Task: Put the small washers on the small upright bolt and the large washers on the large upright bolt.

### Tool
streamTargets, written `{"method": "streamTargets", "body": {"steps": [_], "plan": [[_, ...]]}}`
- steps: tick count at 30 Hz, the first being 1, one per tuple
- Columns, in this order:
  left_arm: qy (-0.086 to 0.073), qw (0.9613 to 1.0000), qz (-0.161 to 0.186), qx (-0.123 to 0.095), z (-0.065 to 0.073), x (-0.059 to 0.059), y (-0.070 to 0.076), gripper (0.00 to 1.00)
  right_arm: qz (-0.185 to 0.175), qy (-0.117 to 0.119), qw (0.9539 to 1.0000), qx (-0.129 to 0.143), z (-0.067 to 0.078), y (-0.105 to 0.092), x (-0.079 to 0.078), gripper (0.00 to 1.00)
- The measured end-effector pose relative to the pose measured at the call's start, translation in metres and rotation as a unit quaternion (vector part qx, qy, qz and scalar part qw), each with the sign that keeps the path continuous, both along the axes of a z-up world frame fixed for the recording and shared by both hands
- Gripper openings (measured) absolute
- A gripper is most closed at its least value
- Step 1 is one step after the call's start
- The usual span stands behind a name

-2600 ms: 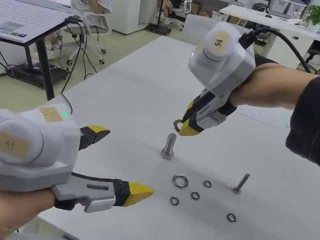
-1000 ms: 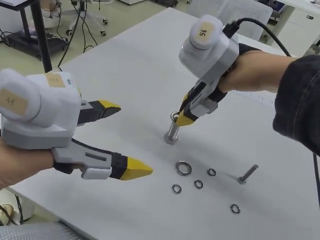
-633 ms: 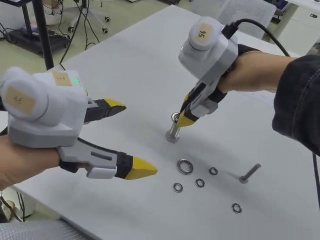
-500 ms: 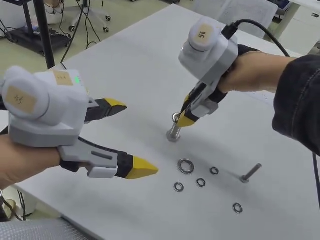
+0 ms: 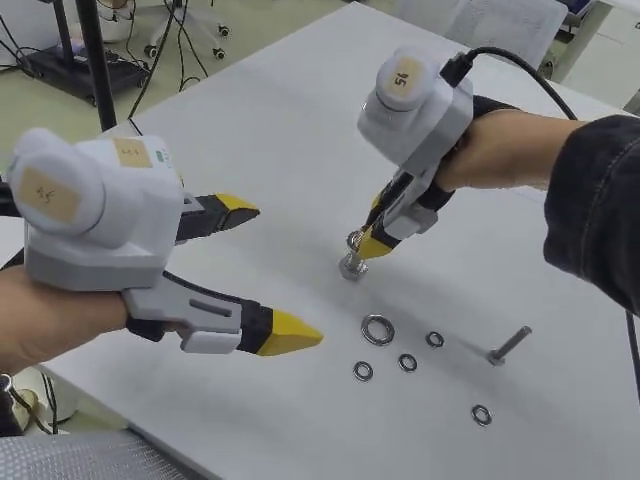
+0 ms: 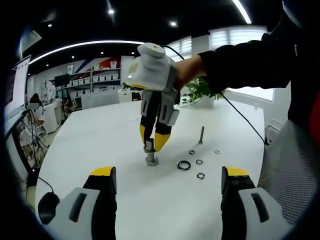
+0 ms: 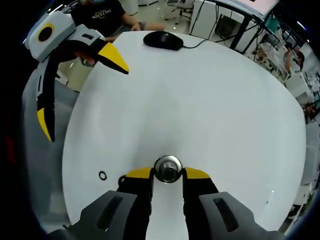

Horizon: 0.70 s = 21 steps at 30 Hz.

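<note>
A large steel washer sits at the top of the large upright steel bolt. It is half hidden between the yellow tips of the right gripper, whose jaws stand narrow either side. Whether they pinch the ring cannot be told. On the white table lie a second large washer and four small steel washers, near the small upright bolt. The left gripper hovers apart, jaws spread wide.
</note>
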<state>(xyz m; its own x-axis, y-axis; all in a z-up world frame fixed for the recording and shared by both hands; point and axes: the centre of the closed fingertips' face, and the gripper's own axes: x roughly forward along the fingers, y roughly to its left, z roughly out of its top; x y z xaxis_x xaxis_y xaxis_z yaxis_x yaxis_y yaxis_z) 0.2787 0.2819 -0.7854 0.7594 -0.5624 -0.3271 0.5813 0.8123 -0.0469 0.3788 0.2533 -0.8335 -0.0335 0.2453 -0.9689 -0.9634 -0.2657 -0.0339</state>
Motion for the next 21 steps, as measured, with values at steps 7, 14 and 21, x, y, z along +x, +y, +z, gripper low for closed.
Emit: {"method": "streamTargets", "body": {"steps": [7,14,21], "plan": [[0.002,1.0,-0.001,-0.001,-0.002,0.001,-0.001,0.86,0.003,-0.001,1.0,-0.007,-0.011,0.0,0.0,0.23],[0.004,1.0,0.0,-0.002,-0.003,0.002,-0.002,0.86,-0.003,0.004,1.0,-0.007,-0.019,-0.001,0.003,0.23],[0.005,1.0,-0.001,-0.003,-0.004,0.002,-0.002,0.86,-0.007,0.008,0.9999,-0.003,-0.026,0.001,0.004,0.23]]}}
